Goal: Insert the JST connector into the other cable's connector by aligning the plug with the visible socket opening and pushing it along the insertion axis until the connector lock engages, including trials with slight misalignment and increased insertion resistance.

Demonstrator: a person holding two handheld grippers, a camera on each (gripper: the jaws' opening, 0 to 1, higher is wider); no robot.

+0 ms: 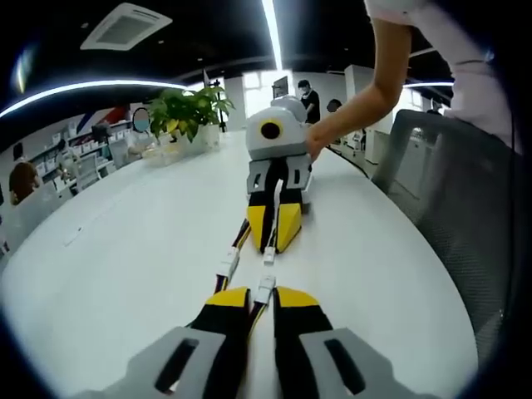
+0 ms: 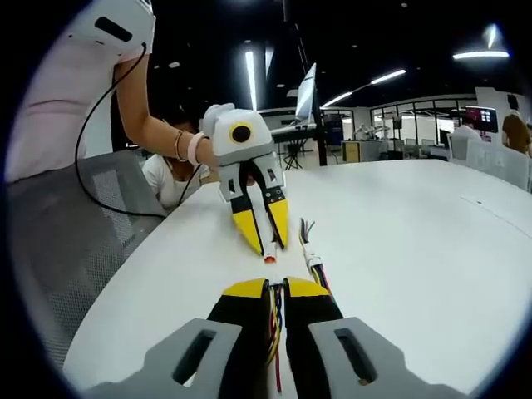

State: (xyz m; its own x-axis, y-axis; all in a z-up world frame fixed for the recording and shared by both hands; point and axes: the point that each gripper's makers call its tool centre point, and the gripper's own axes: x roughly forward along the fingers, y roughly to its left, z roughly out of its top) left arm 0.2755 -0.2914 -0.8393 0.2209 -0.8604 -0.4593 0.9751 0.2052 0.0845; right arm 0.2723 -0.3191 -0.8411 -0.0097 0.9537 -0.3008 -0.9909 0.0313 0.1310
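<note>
On the white table (image 1: 125, 249), left gripper (image 1: 262, 301) was clamped on a cable w/ white connector (image 1: 264, 289); right gripper (image 2: 277, 288), facing it, pinched the other cable (image 2: 275, 328), its plug (image 1: 269, 256) just beyond that connector.

My left camera sat low behind the left gripper (image 1: 262, 309) and looked along its jaws, close over the white table (image 1: 125, 249). Straight ahead of the jaws it saw the right gripper (image 1: 274, 237) facing back at it. My right camera rode low behind the right gripper (image 2: 276, 293) and looked the other way, and the left gripper (image 2: 262, 229) stood just ahead of its jaws. Both views shared the table strip and cables (image 2: 312, 258) between the two grippers.
</note>
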